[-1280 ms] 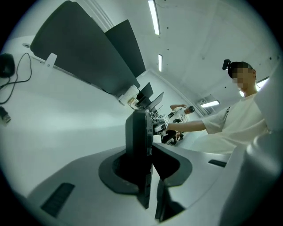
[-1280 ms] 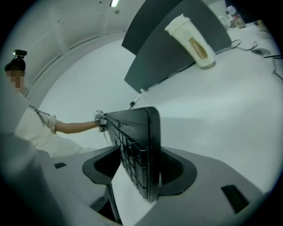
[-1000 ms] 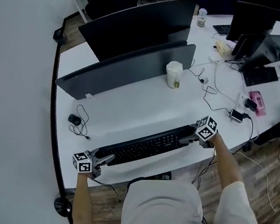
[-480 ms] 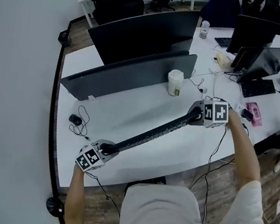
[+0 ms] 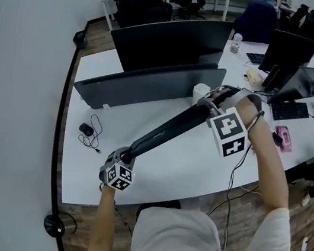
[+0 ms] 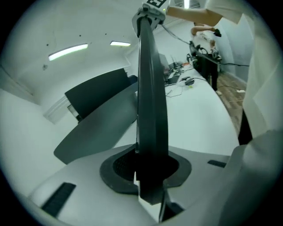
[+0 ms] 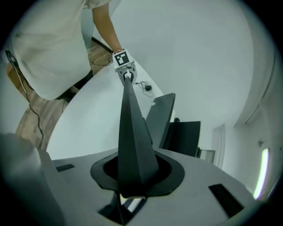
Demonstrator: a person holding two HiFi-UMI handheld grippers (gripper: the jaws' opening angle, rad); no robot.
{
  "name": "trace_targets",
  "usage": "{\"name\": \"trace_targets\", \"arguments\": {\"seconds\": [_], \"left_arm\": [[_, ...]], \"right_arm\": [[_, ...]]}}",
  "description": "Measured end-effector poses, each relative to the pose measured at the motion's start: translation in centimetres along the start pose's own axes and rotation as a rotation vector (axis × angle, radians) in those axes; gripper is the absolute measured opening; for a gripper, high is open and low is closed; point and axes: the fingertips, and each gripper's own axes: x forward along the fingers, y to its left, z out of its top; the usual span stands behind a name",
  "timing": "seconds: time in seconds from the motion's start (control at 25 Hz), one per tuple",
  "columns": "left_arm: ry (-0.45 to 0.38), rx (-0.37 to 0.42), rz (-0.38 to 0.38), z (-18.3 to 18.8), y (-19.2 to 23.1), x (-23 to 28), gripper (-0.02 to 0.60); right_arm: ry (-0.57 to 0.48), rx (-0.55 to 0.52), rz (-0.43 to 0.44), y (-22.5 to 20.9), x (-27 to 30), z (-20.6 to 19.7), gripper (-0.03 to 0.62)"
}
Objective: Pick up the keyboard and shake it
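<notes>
I've got the keyboard off the worktop and hanging in the air between both hands, one short end in each. In the head view its long axis runs from about 7 o'clock, where the left gripper has it, up to about 1 o'clock, where the right gripper has the other end. I can see no keys from up here, only a plain dark face, so I judge it rolled well over on that axis, with the right end carried the higher.

Left jaws: narrow, and they have just nipped in a touch further, clamped across the thin edge of the keyboard. In the left gripper view the board leaves the jaws dead ahead at 12 o'clock, edge on, and ends at the other gripper's marker cube. Right jaws: they have just been closing and now sit pinched on the opposite end. The right gripper view shows the same thing mirrored, with the dark wedge running out to 12 o'clock towards the left hand.

What the shake turns on is that line between the two grips. Neither hand is nearer, since each owns an end, so both have to move together across the axis. Pulling along it would drag an end out of its jaws. The paper cup and the monitor lie beyond the raised end at roughly 12 o'clock. I'd keep the swing clear of them.
</notes>
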Motion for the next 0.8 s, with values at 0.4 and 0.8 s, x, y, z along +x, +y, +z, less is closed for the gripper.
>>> {"name": "trace_targets", "arguments": {"seconds": [0.4, 0.8], "left_arm": [[0.0, 0.072, 0.454, 4.0, 12.0, -5.7, 0.094], [0.094, 0.746, 0.591, 16.3, 24.1, -15.2, 0.103]], "right_arm": [[0.119, -0.107, -0.545, -4.7, -7.9, 2.2, 0.126], [0.116, 0.392, -0.94, 2.7, -5.9, 0.5, 0.106]]}}
